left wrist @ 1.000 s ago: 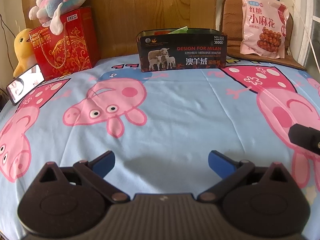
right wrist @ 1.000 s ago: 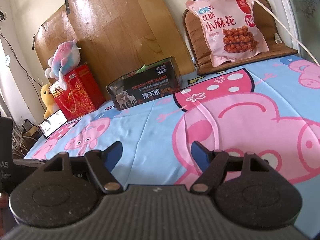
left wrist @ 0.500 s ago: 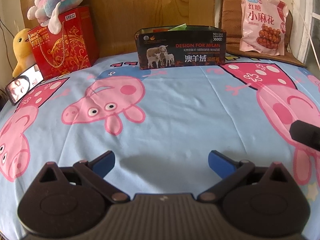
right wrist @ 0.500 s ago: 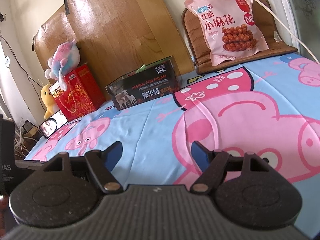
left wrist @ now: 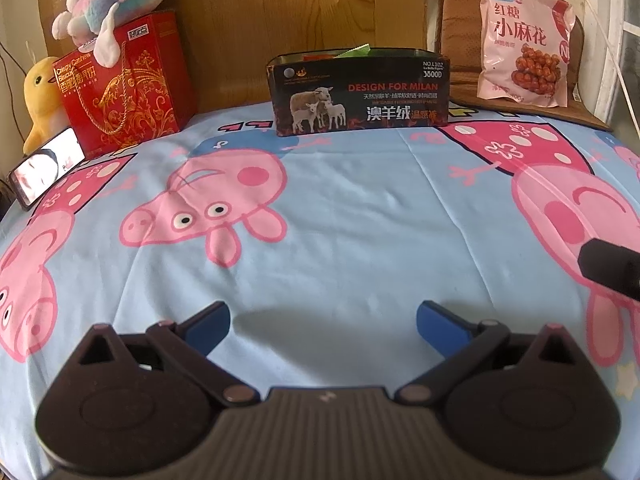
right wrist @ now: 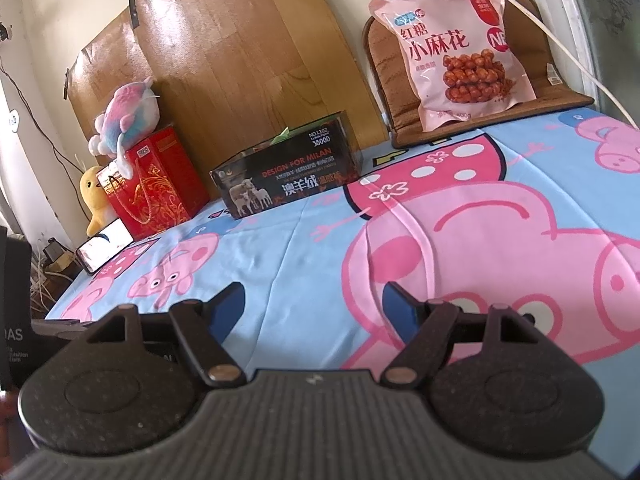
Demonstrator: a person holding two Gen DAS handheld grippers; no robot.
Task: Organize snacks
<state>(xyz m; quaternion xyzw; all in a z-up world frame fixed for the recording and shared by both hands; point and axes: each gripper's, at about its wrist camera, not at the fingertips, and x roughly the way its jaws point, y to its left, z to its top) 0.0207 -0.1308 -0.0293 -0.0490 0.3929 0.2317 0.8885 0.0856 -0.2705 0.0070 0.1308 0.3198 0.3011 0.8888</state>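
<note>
Far ahead and rightward of both empty, spread-fingered grippers, the snack bag leans upright on the cushion; the right gripper seems nearer than the left gripper.

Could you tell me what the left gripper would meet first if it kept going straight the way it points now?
Probably the black box; only bare bedsheet lies ahead of the open left gripper, though depth is uncertain.
</note>
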